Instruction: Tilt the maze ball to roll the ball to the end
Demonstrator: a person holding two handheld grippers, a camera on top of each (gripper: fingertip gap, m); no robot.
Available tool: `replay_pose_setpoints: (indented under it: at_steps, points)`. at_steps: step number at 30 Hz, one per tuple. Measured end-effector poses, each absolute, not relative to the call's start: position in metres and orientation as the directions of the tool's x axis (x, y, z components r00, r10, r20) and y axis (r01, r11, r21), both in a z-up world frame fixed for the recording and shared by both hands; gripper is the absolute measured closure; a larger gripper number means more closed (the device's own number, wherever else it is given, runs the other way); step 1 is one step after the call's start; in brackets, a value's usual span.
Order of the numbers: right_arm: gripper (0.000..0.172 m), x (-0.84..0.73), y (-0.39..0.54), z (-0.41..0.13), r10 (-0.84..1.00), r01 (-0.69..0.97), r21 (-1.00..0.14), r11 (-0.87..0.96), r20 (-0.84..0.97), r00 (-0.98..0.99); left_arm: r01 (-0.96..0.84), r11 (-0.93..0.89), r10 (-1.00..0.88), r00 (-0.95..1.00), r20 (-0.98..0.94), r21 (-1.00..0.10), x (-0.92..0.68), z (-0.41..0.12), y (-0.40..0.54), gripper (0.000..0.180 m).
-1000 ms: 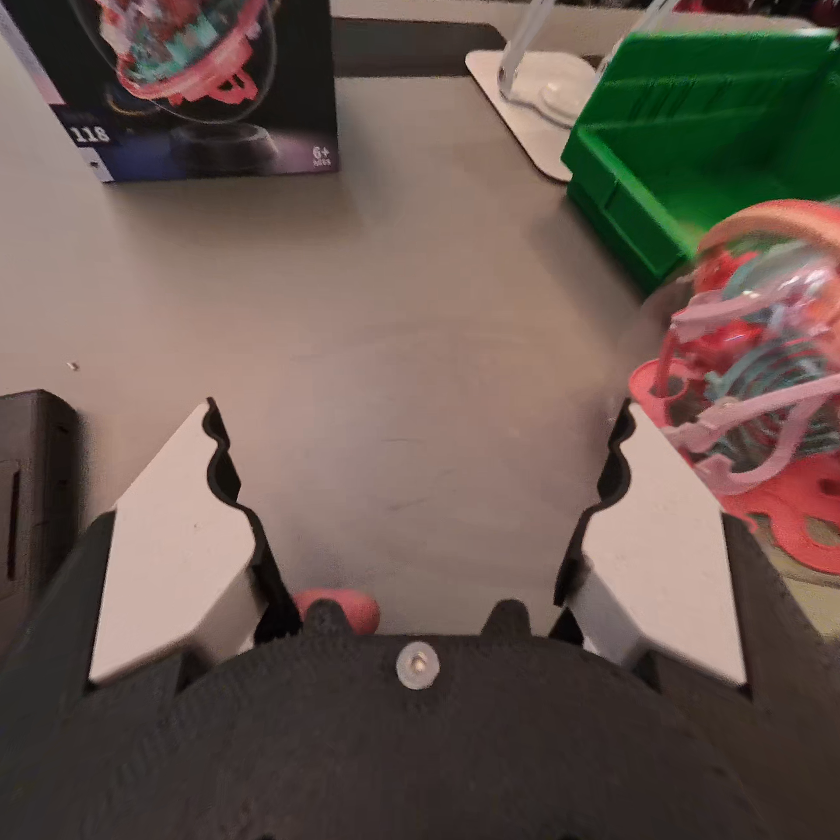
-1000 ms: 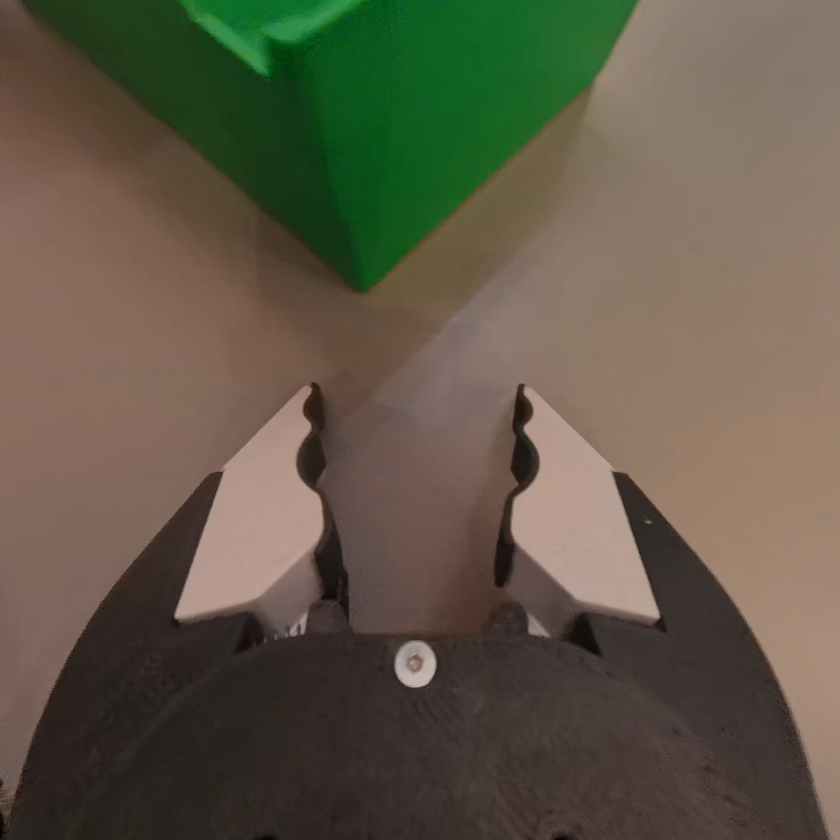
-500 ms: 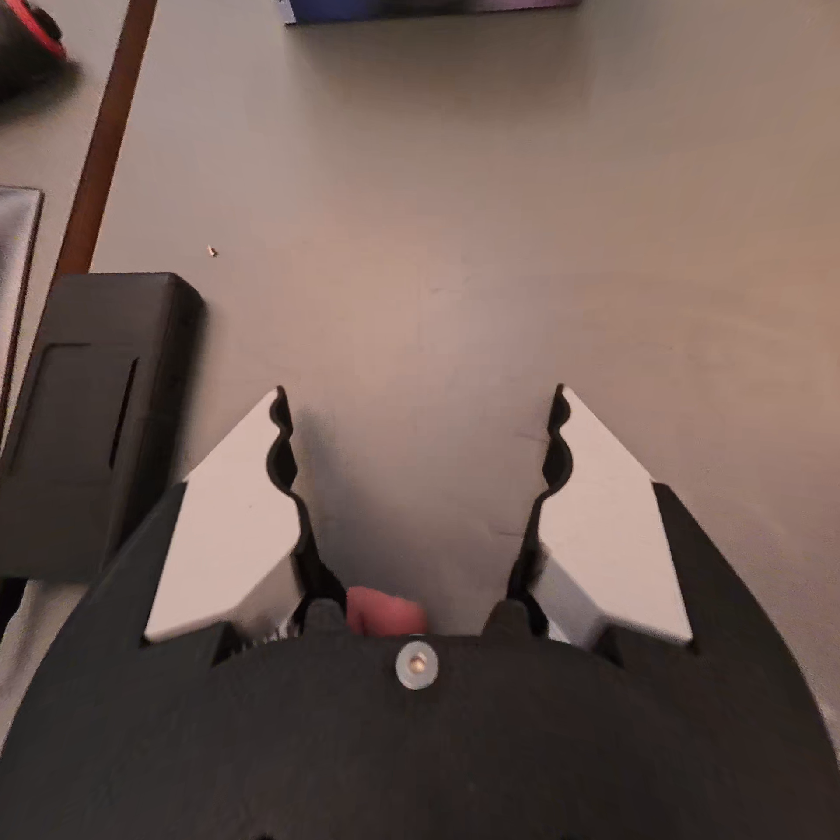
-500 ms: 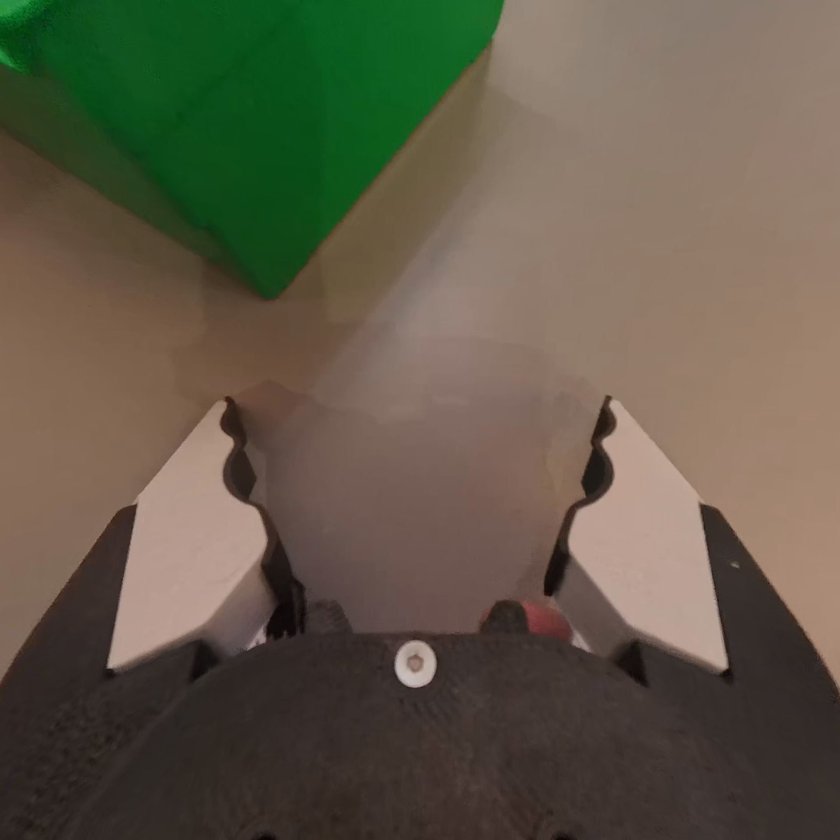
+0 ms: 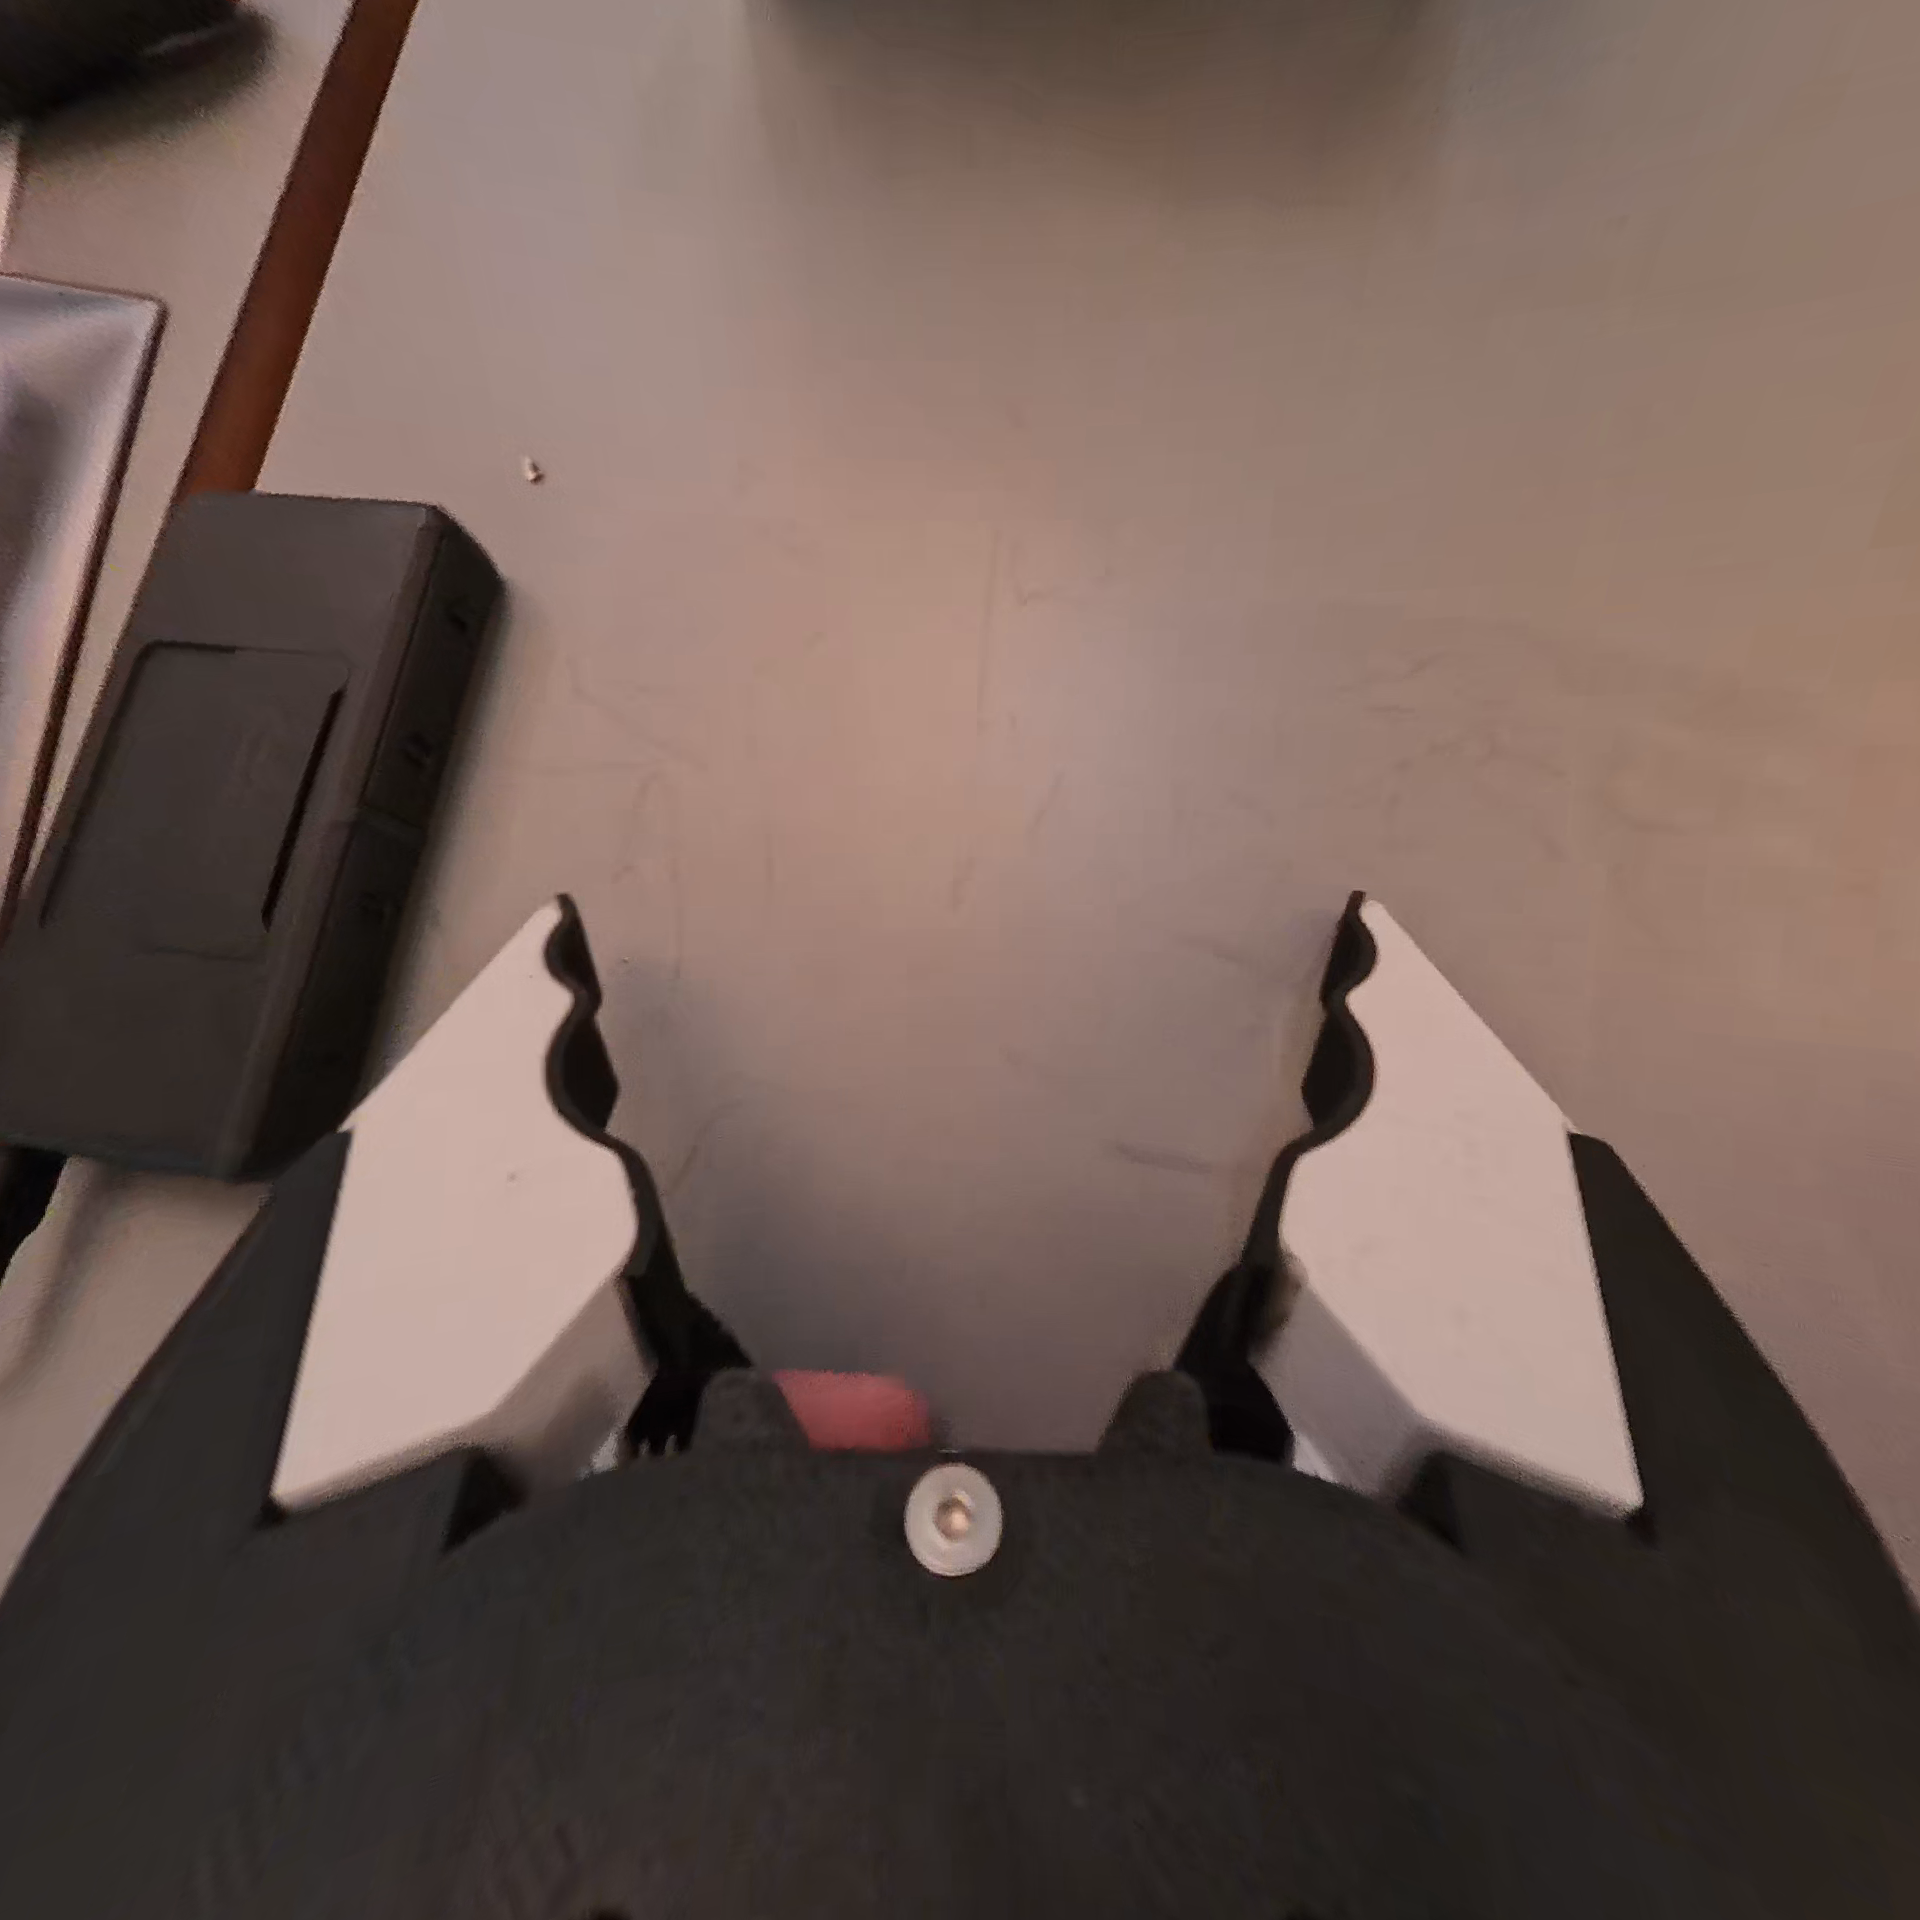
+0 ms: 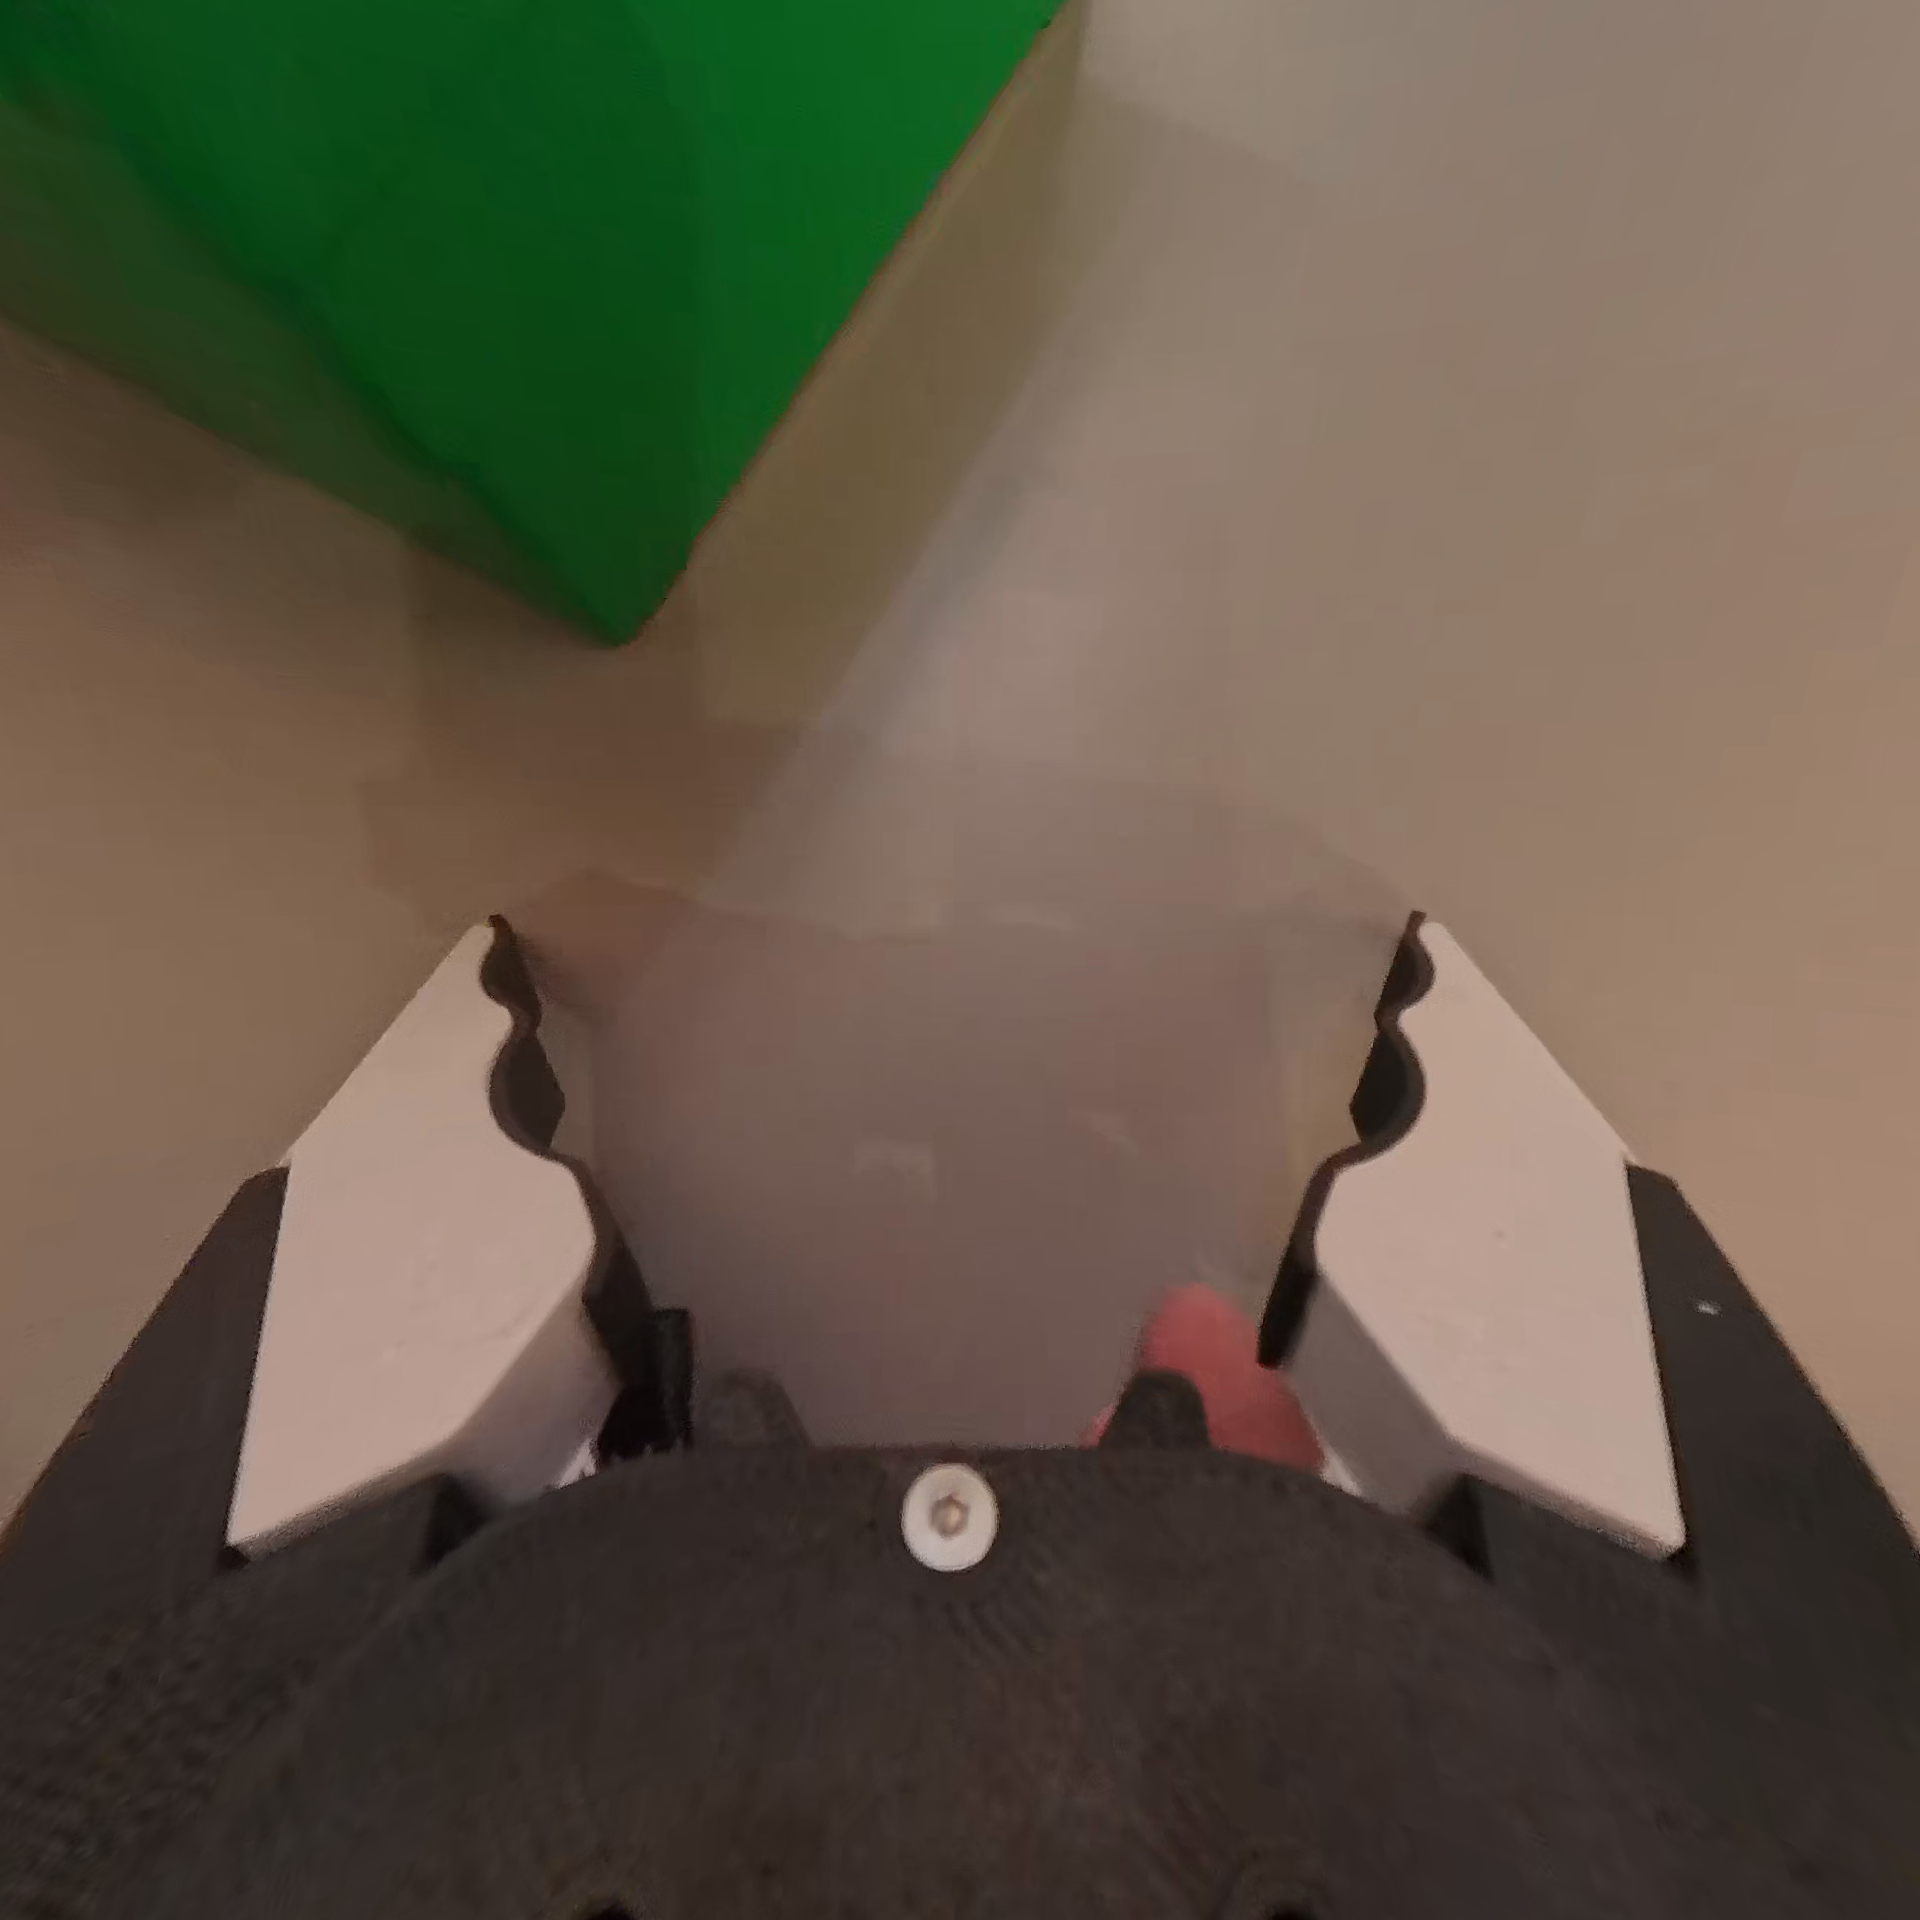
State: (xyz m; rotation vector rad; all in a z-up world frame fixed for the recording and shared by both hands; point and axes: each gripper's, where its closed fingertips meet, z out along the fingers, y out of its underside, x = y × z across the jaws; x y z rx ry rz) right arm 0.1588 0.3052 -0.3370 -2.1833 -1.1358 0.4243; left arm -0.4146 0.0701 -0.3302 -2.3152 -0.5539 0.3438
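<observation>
My left tongs (image 5: pixel 961 914) stand wide open, the two white fingers (image 5: pixel 468 1195) well apart with only bare table (image 5: pixel 1039 520) showing between them. Nothing is in their grasp. Off to the left of the left finger lies a black box (image 5: pixel 239 852), flat on the table and angled a little, its near corner just beside the dark shell of my tool. Farther left of that box runs a brown strip (image 5: pixel 301 239), and past it a grey, blurred flat thing (image 5: pixel 62 436) that I cannot make out. A tiny pale speck (image 5: pixel 533 470) sits on the table ahead of the box. Low down between the finger roots a bit of pink (image 5: pixel 852 1408) peeks out; I cannot tell what it is.

My right tongs (image 6: pixel 956 935) are spread wide too, and hold nothing; between the fingers (image 6: pixel 416 1247) I see only the table (image 6: pixel 1507 520), shaded grey. Ahead and to the left of them stands a green bin (image 6: pixel 468 260), its near corner pointing toward the gap but well clear of the tips. A pink patch (image 6: pixel 1205 1361) shows by the root of the right finger.

The maze ball is not visible from either of my tongs, so I cannot tell where it lies.
</observation>
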Motion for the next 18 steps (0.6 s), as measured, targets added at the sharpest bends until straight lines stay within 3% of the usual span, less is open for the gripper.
replay_pose_setpoints:
  at_steps: [9,12,15,17,18]
  points:
    - [0.017,0.156,0.301,-0.337,0.823,0.608,-0.674,-0.42,0.0,0.569,0.234,-0.66,0.417,0.904,-0.09,-0.714,-0.403,-0.328,0.079,0.061]
    - [0.017,0.156,0.3,-0.336,0.82,0.607,-0.673,-0.422,0.001,0.572,0.243,-0.662,0.412,0.908,-0.074,-0.709,-0.401,-0.329,0.083,0.058]
    - [0.017,0.158,0.299,-0.334,0.819,0.608,-0.672,-0.424,0.001,0.573,0.16,-0.692,0.348,0.928,-0.132,-0.704,-0.394,-0.328,0.093,0.04]
    - [0.017,0.157,0.301,-0.335,0.821,0.608,-0.674,-0.42,0.002,0.571,0.121,-0.685,0.271,0.958,-0.098,-0.718,-0.387,-0.327,0.104,0.069]
    - [0.017,0.158,0.299,-0.335,0.819,0.607,-0.674,-0.422,0.003,0.573,0.147,-0.689,0.258,0.965,-0.05,-0.709,-0.384,-0.33,0.106,0.073]
